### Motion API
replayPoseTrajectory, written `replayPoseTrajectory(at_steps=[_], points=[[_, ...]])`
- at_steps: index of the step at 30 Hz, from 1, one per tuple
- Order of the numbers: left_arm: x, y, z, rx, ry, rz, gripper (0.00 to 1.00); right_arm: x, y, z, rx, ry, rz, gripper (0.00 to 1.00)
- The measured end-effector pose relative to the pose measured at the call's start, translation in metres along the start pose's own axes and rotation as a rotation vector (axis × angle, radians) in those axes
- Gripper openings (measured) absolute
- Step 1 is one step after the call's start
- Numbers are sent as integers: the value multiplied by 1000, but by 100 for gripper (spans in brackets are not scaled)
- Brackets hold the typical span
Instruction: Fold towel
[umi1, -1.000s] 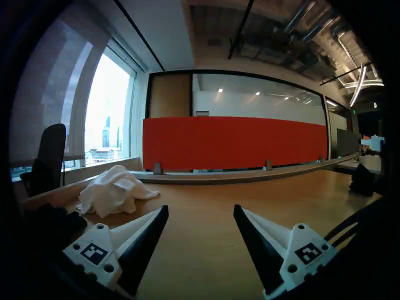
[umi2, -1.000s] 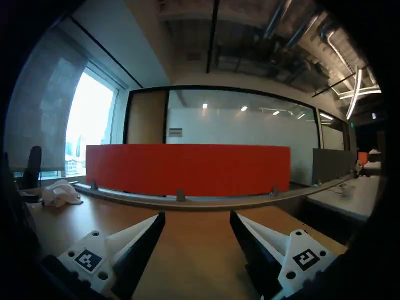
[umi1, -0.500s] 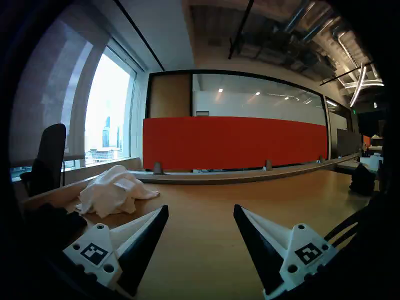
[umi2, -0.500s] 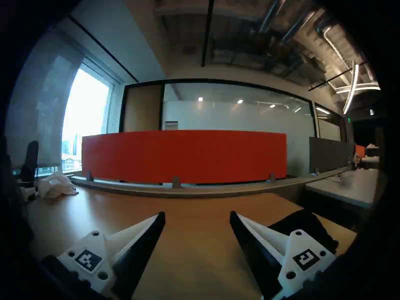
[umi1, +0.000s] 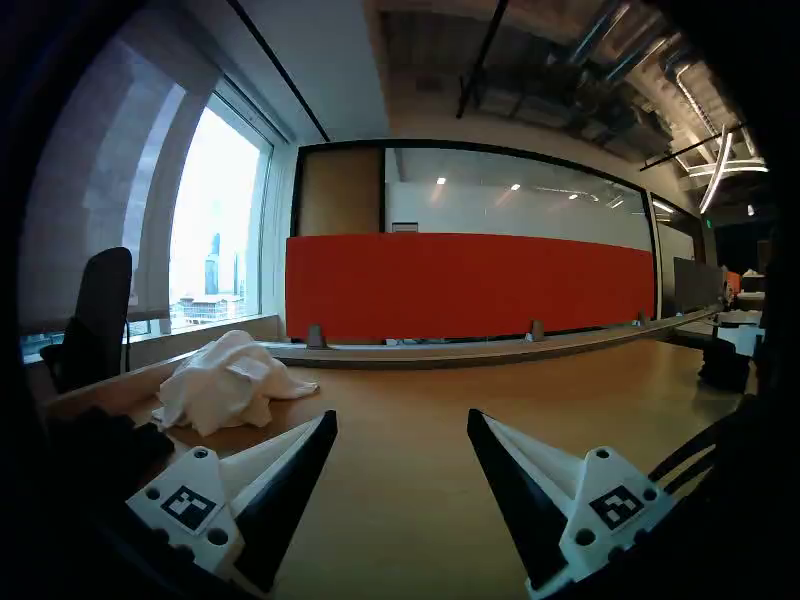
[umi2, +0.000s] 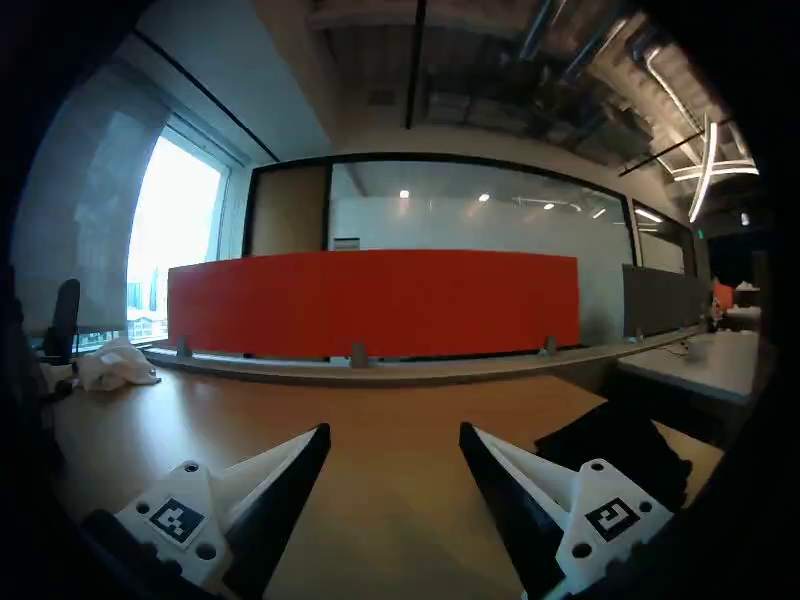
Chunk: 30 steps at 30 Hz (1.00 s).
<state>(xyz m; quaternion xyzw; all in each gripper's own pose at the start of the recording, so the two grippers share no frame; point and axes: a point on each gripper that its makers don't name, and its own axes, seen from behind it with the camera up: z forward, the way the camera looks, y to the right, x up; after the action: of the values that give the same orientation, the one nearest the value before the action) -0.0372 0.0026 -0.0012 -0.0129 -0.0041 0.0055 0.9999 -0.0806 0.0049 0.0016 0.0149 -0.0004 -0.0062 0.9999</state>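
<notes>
Left gripper view: we see our left gripper low over the wooden table, fingers wide apart, holding nothing.
Where the towel is: bunched up on the table, ahead on the left, not touched.
Right gripper view: our right gripper has fingers apart too; the towel lies far left.

left gripper agape, level; right gripper likewise
</notes>
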Motion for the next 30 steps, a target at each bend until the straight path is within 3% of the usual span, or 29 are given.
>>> replayPoseTrajectory(at_steps=[30], points=[[0, 1, 0, 0, 0, 0, 97, -10, -10, 1, 4, 2, -17, 100]])
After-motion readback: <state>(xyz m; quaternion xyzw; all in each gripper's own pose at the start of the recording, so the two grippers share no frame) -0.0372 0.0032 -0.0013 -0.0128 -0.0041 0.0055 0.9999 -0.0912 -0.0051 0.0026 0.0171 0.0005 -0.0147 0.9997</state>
